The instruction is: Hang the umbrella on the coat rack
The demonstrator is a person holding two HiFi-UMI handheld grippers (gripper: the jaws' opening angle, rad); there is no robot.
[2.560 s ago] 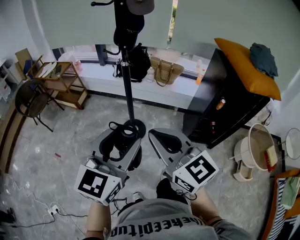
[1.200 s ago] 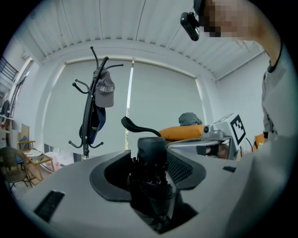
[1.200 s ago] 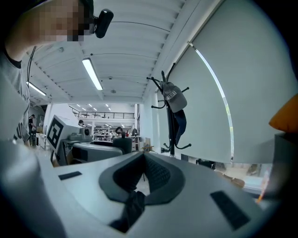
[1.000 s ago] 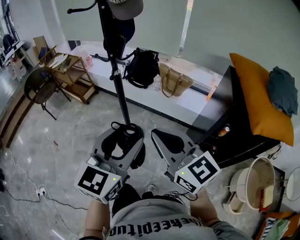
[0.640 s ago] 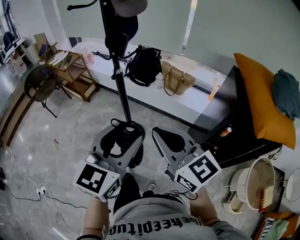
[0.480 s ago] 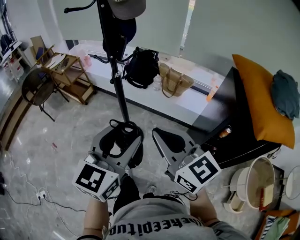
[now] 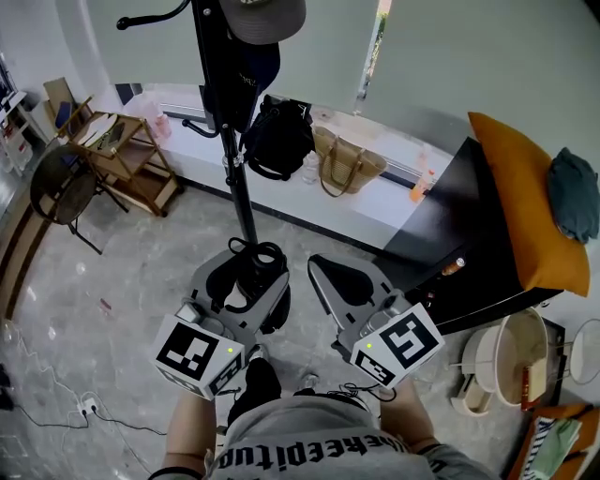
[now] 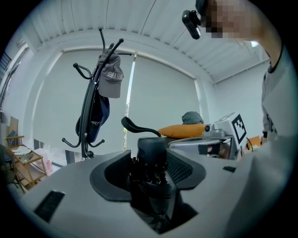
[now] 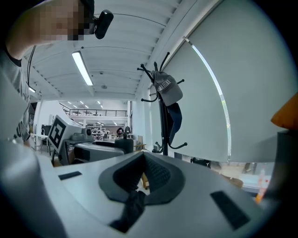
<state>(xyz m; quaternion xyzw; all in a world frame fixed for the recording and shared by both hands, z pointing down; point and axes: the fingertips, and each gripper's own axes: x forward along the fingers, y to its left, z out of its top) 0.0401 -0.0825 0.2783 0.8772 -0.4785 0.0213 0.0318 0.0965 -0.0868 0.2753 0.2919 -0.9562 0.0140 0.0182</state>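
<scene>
A folded black umbrella (image 8: 152,151) is clamped between the jaws of the left gripper (image 7: 242,281), with its wrist strap curled above them. The right gripper (image 7: 342,278) is held alongside, jaws pressed together with nothing between them. Beyond both, the coat rack (image 7: 241,202) is seen on the marble floor, a grey cap (image 7: 269,15) and a navy cap (image 7: 251,73) hung on it. Behind it, a black bag (image 7: 277,137) and a tan handbag (image 7: 348,159) are set on the window ledge.

Bare floor (image 7: 131,272) ahead; caps (image 7: 265,17) crowd the coat rack (image 7: 236,178).
</scene>
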